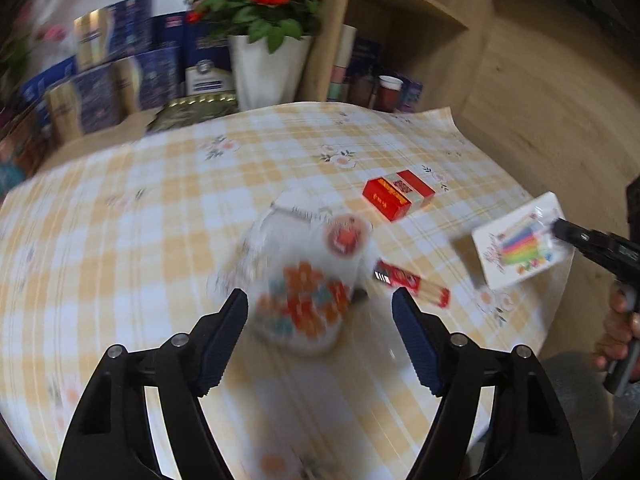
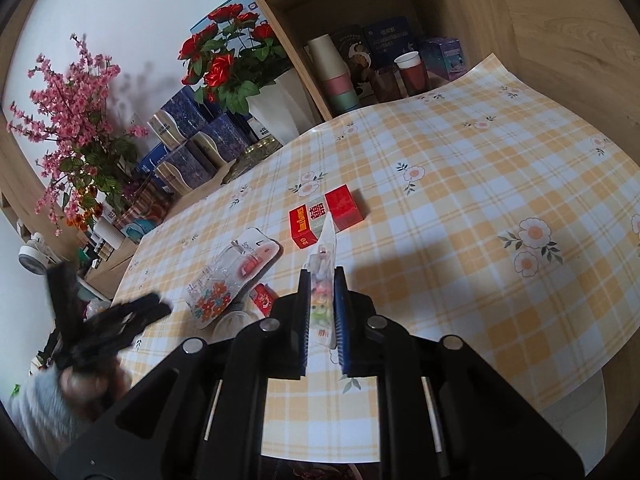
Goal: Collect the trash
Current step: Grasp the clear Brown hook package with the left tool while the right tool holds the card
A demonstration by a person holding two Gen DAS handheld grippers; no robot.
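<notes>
My left gripper (image 1: 320, 300) is open over the checked tablecloth (image 1: 160, 208), its jaws either side of a blurred clear plastic blister pack with an orange flower print (image 1: 308, 284); the pack also shows in the right wrist view (image 2: 228, 280). A small red wrapper (image 1: 412, 284) lies just right of it. A red cigarette pack (image 1: 398, 194) lies farther back and shows in the right wrist view too (image 2: 326, 216). My right gripper (image 2: 322, 276) is shut on a white card pack of coloured candles (image 2: 324, 280), held above the table's right edge (image 1: 520, 240).
A white pot of red roses (image 1: 268, 68) and blue gift boxes (image 1: 112, 88) stand behind the table. A wooden shelf (image 1: 404, 8) holds stacked paper cups (image 2: 336, 76). A pink blossom plant (image 2: 76, 120) stands at far left. The wooden wall (image 1: 540, 100) is to the right.
</notes>
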